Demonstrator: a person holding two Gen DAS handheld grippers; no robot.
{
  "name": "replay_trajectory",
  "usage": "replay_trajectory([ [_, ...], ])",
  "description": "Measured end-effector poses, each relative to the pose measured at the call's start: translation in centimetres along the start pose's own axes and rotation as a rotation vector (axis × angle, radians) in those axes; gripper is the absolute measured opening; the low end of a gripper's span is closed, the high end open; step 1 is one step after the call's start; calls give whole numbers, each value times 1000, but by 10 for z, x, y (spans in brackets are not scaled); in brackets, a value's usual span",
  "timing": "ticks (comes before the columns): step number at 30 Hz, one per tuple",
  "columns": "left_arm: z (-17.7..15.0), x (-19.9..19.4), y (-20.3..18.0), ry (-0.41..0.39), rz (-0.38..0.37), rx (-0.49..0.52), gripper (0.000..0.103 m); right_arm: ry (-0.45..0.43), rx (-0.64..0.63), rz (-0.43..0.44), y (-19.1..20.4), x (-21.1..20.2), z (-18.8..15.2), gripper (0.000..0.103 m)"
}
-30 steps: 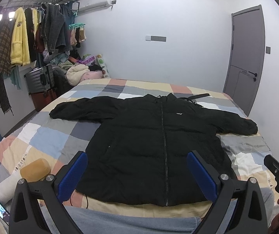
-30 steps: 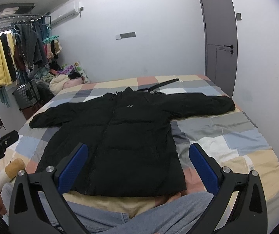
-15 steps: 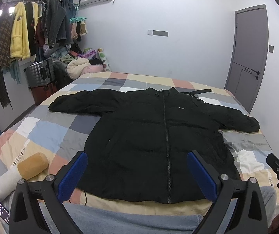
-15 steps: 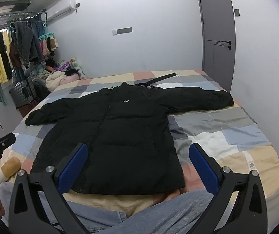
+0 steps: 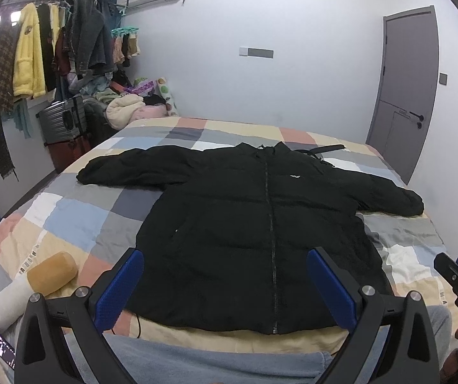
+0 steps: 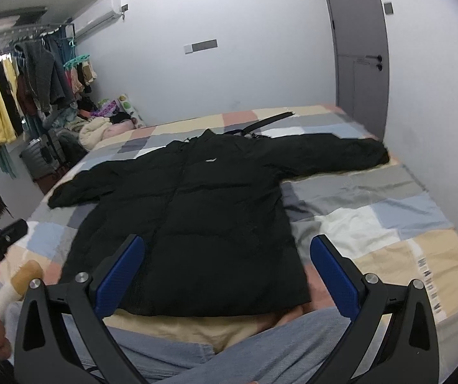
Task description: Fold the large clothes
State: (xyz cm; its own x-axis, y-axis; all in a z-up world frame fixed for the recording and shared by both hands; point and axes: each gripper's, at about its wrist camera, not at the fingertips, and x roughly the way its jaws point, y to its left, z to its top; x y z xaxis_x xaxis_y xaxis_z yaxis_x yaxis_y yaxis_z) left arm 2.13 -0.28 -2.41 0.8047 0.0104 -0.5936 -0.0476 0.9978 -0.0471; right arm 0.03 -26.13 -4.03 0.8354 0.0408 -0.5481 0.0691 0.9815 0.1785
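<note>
Jacket: a black puffer jacket (image 5: 261, 224) lies flat on the bed (image 5: 78, 220), zip side up, both sleeves spread out sideways.
Left tongs (image 5: 225, 284): jaws wide apart, gripping nothing, above the jacket's hem, not touching it.
Right tongs (image 6: 229, 272): jaws wide apart, empty, above the jacket's hem.
Cushion: a tan roll (image 5: 52, 273) sits on the bed left of the jacket's hem.
Belt: a dark strap (image 6: 267, 121) lies beyond the jacket's collar.
</note>
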Motion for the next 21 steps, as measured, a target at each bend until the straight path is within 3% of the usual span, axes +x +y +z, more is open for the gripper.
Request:
replay_trajectory([
  [12, 14, 11, 4, -8, -43, -8, 103, 30, -10, 5, -3, 25, 25, 103],
  [17, 26, 22, 7, -27, -44, -7, 103, -46, -44, -67, -1, 30, 45, 103],
  [21, 35, 33, 8, -36, -58, -9, 103, -70, -65, -38, -9, 38, 65, 103],
])
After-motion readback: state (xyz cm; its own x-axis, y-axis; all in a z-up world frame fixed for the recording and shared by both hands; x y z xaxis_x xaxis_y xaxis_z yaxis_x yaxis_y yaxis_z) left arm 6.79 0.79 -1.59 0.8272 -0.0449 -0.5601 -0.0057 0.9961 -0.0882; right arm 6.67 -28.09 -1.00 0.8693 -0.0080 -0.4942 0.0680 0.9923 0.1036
